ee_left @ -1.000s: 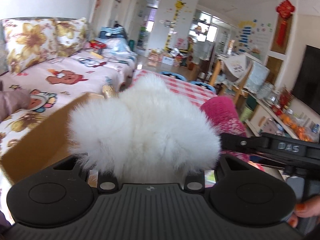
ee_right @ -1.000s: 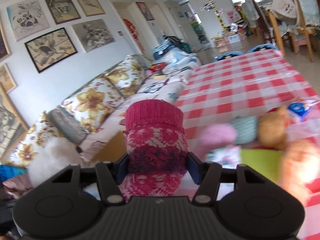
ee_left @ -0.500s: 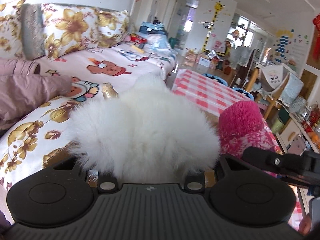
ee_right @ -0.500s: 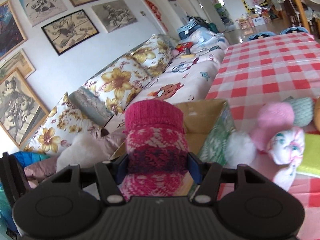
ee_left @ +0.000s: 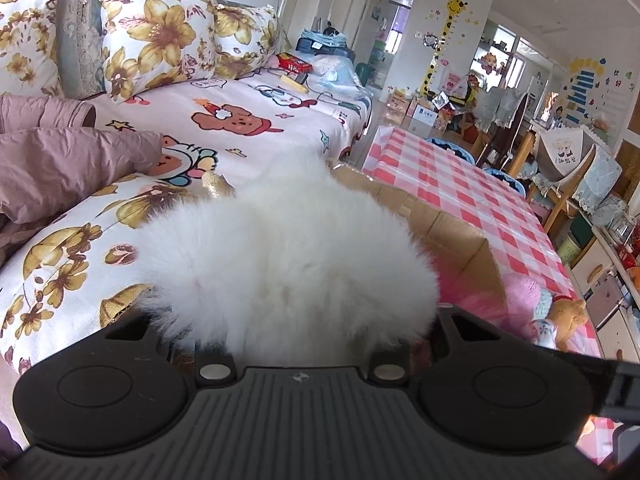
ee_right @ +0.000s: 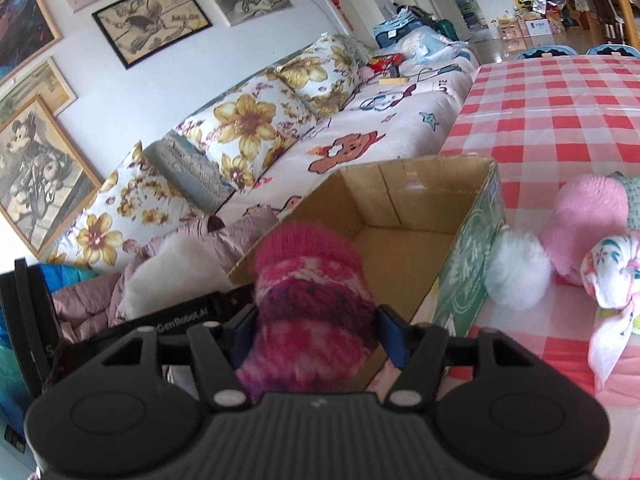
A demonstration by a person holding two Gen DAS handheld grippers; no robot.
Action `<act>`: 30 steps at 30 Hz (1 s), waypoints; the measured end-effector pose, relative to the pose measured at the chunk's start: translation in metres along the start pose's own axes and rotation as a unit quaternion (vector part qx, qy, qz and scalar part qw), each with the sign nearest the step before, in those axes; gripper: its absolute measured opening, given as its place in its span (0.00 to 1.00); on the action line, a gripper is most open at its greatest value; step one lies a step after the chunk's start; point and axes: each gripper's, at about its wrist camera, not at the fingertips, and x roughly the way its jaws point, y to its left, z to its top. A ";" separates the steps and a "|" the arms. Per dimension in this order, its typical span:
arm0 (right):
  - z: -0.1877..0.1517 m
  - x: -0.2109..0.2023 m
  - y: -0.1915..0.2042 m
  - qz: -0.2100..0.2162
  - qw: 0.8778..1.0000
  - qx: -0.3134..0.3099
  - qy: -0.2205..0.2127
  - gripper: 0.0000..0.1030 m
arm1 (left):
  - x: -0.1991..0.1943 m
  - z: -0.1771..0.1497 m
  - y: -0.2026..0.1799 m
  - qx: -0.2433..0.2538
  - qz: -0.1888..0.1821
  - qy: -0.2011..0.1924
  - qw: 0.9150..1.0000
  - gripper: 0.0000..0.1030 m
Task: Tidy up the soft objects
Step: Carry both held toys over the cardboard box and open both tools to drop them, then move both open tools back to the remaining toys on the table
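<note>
We've got the left hand-held gripper [ee_left: 294, 336] pinching the white fluffy toy [ee_left: 288, 264], the right hand-held gripper's [ee_right: 316, 332] jaws just easing apart around the pink knit sock [ee_right: 312, 304] over the cardboard box [ee_right: 404, 216].

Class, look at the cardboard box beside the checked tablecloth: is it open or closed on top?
Open. In the right wrist view the cardboard box shows its bare inner walls and floor, with no flaps over the top.

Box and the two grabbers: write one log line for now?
left gripper: holds white fluff | right gripper: jaws opening around pink sock | box: open
</note>
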 end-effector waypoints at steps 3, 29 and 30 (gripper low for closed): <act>-0.001 -0.003 0.002 0.004 1.000 -0.005 -0.002 0.77 | 0.000 0.001 -0.003 0.002 0.009 0.004 1.000 0.65; 0.004 -0.089 -0.072 -0.142 0.979 0.070 -0.128 0.95 | -0.032 -0.009 -0.058 0.097 -0.028 -0.039 0.994 1.00; 0.004 -0.092 -0.074 -0.145 0.978 0.073 -0.130 0.95 | -0.032 -0.010 -0.060 0.100 -0.031 -0.038 0.994 1.00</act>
